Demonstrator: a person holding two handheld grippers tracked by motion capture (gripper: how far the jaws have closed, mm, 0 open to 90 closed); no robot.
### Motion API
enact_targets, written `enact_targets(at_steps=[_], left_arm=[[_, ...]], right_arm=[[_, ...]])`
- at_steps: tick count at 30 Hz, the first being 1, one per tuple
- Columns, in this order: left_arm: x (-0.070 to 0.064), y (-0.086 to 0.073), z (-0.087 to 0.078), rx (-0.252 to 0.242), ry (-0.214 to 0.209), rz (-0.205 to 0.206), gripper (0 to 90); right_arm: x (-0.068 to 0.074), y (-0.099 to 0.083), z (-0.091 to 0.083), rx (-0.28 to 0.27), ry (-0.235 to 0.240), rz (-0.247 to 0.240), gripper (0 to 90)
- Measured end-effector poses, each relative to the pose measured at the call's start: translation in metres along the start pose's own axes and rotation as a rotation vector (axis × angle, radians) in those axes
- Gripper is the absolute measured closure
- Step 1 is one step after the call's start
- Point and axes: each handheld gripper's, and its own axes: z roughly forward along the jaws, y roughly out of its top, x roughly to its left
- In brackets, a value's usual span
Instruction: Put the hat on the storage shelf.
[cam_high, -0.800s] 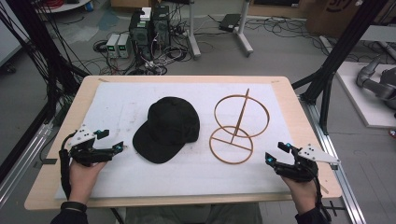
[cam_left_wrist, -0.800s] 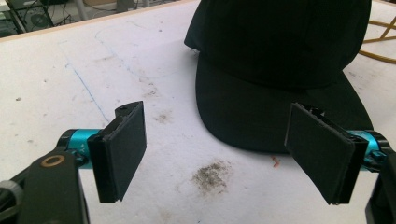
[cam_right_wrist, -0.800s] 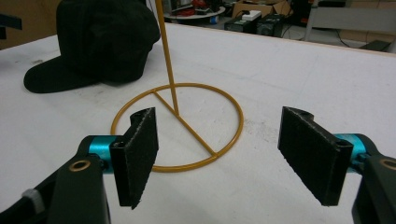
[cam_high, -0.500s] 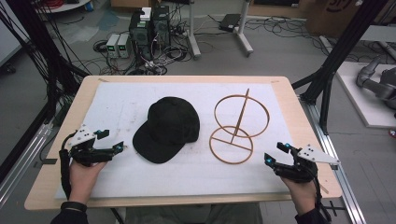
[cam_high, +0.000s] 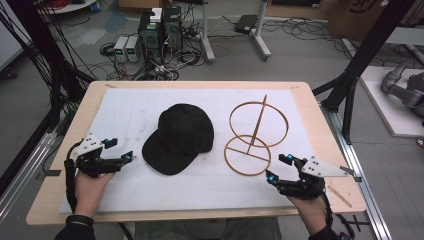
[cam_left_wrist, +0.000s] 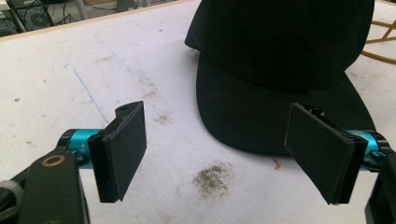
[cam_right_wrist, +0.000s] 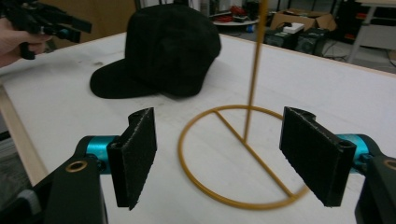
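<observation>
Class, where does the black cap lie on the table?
In the high view, the black cap lies mid-table on the white mat, left of the gold wire stand.

We are in a robotics lab or test workshop. Our wooden table (cam_high: 310, 107) with its white mat (cam_high: 130, 107) stands on a grey floor strewn with loose cables (cam_high: 165, 55), beside computer towers (cam_high: 160, 25) and small power units (cam_high: 125, 48). Black metal frame struts (cam_high: 370, 50) flank the table, and a grey robot arm (cam_high: 402, 87) lies on a white platform at the right.
</observation>
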Motion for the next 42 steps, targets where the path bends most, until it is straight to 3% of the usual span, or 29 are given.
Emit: enact_targets(at_steps=[13, 20, 26, 28, 33, 42], left_arm=[[0.0, -0.001, 0.001, 0.009, -0.002, 0.002, 21.6], [-0.001, -0.001, 0.002, 0.012, -0.007, 0.007, 21.6], [0.0, -0.002, 0.001, 0.014, -0.008, 0.005, 21.6], [0.0, -0.003, 0.0, 0.01, -0.008, 0.004, 21.6], [0.001, -0.003, 0.0, 0.013, -0.012, 0.004, 21.6], [0.002, -0.005, -0.001, 0.019, -0.008, 0.003, 21.6]], right_arm=[[0.043, 0.013, 0.048, 0.051, 0.088, -0.075, 20.8], [0.059, 0.018, 0.082, 0.095, 0.101, -0.104, 19.7], [0.073, 0.021, 0.11, 0.122, 0.103, -0.157, 19.7], [0.077, 0.022, 0.117, 0.138, 0.102, -0.147, 19.7], [0.082, 0.026, 0.139, 0.157, 0.086, -0.179, 19.7], [0.08, 0.035, 0.173, 0.149, 0.072, -0.147, 23.9]])
